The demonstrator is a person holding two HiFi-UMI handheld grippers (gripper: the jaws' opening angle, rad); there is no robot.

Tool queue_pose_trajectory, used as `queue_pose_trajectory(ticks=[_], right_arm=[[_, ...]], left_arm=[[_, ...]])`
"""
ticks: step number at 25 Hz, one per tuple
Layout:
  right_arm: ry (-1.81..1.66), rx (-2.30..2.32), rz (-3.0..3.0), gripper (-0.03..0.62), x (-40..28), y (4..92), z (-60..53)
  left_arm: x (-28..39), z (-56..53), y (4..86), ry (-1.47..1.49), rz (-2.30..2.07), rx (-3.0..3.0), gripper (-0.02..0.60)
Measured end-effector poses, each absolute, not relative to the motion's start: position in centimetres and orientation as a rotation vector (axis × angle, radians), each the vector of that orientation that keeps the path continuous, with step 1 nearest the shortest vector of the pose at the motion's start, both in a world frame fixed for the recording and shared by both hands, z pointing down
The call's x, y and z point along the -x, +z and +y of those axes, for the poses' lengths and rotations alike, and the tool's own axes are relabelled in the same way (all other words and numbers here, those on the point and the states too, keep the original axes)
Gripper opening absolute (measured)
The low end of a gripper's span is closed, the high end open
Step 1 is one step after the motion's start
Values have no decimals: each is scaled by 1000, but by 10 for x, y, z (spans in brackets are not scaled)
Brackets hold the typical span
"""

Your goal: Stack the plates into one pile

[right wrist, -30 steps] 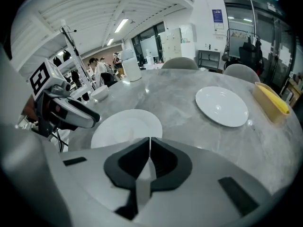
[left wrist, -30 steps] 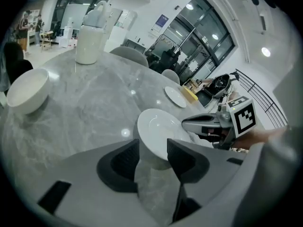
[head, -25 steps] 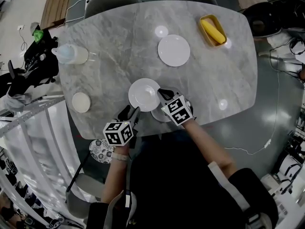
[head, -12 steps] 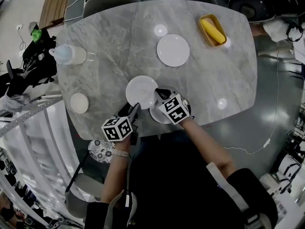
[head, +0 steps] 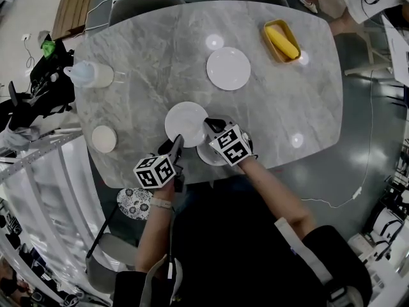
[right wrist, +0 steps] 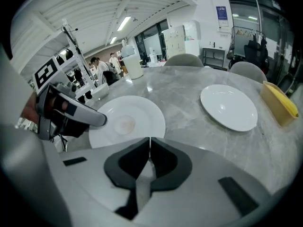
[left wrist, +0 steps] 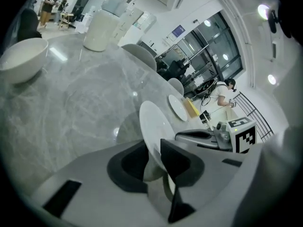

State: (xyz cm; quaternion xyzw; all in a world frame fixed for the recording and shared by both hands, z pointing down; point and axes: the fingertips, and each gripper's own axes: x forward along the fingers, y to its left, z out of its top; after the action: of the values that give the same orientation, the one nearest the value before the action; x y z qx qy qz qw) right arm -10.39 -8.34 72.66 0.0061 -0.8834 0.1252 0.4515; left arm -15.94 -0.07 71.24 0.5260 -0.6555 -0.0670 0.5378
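A white plate (head: pixel 186 124) (right wrist: pixel 125 124) sits near the table's front edge, with both grippers on it. My right gripper (head: pixel 208 125) (right wrist: pixel 150 143) is shut on its right rim. My left gripper (head: pixel 178 141) (left wrist: pixel 152 145) is closing, and its pads meet the near-left rim of that plate (left wrist: pixel 154 122). A second white plate (head: pixel 228 68) (right wrist: pixel 229 107) lies farther back on the table. A third plate (head: pixel 213 154) lies under my right gripper, mostly hidden by it.
A grey marble table (head: pixel 147 56) carries a small white bowl (head: pixel 104 139) (left wrist: pixel 21 58) at the left, a white jug (head: pixel 92 74) at the back left and a yellow tray with a banana (head: pixel 282 40) at the back right. Two chairs stand behind the table.
My left gripper has edged in and narrowed its jaws onto the near rim of the front plate. The right gripper has kept its hold and place.
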Motion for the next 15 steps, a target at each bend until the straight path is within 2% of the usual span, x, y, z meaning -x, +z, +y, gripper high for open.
queue_pose_trajectory(ticks=[7,15], right_arm=[[331,-71,-2240,20,92,703,-93],[348,-144,-2256,20,59,687,-102]], left_arm=[[167,-1,689,-305,-1613,-1239,24],[149,-4,670,-350,-1603,-1281,20]])
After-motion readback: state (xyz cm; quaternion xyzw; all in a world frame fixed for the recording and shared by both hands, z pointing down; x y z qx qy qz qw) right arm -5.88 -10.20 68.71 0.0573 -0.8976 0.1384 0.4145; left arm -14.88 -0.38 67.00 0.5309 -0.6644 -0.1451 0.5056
